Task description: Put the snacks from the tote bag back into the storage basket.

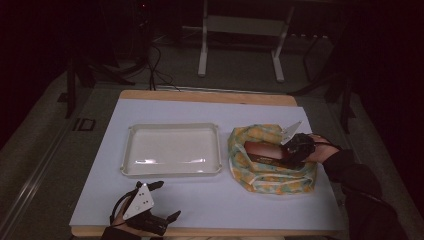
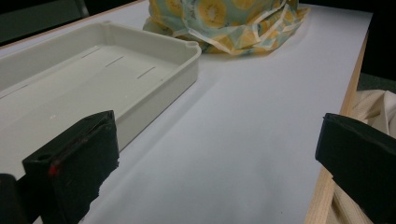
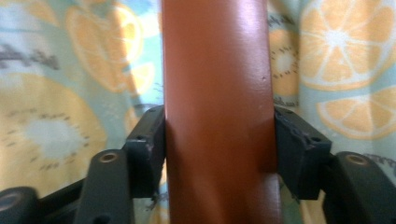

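Right gripper view: right gripper [image 3: 219,144] clamps the brown box [image 3: 217,93] across its narrow width above the fruit-print cloth [image 3: 60,93], right of centre in the high view, presumably to lift it toward the tray [image 1: 172,150]; left gripper [image 2: 210,158] idles open at lower left.

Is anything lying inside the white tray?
No, in the high view the white tray shows a bare floor, and the brown box sits on the fruit-print cloth.

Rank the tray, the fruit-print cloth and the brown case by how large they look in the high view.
1. white tray, the largest.
2. fruit-print cloth, bunched up and clearly smaller.
3. brown case, the smallest, lying on the cloth with the right gripper covering one end.
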`<state>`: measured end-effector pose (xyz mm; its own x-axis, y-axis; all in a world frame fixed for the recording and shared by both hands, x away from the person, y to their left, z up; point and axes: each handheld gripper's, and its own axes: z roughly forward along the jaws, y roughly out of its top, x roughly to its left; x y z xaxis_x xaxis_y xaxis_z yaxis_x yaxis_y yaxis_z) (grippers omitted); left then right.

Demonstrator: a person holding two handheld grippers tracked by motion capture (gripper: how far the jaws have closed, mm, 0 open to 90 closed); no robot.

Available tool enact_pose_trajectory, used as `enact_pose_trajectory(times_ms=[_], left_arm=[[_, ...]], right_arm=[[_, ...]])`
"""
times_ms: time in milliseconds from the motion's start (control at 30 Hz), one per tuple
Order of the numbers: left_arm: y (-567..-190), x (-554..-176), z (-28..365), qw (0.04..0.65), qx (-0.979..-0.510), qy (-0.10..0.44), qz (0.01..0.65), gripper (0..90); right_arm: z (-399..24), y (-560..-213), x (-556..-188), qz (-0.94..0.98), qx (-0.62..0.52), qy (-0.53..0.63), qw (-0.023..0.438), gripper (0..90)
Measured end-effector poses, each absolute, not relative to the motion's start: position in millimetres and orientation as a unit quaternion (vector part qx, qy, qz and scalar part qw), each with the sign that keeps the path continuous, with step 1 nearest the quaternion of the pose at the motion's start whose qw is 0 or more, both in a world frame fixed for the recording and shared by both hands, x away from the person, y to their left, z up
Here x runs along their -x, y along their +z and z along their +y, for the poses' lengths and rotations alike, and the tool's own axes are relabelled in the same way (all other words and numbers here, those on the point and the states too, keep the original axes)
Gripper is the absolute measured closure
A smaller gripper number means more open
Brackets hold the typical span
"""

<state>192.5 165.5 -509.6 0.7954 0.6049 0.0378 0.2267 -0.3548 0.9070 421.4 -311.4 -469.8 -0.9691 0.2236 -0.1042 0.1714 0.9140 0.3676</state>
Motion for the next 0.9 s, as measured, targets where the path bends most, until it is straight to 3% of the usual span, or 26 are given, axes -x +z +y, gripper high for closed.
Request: enact_pose_trajectory(times_ms=[300, 900], left_arm=[[-509.1, -192.3, 165.9, 0.507, -0.800, 0.188, 0.260, 0.0], [-508.8, -192.5, 165.4, 0.509, -0.799, 0.188, 0.260, 0.0]], right_arm=[[-313.3, -457.9, -419.6, 0.974, -0.094, 0.196, 0.058, 42.4], [-323.7, -421.7, -414.8, 0.969, -0.091, 0.218, 0.075, 42.7]])
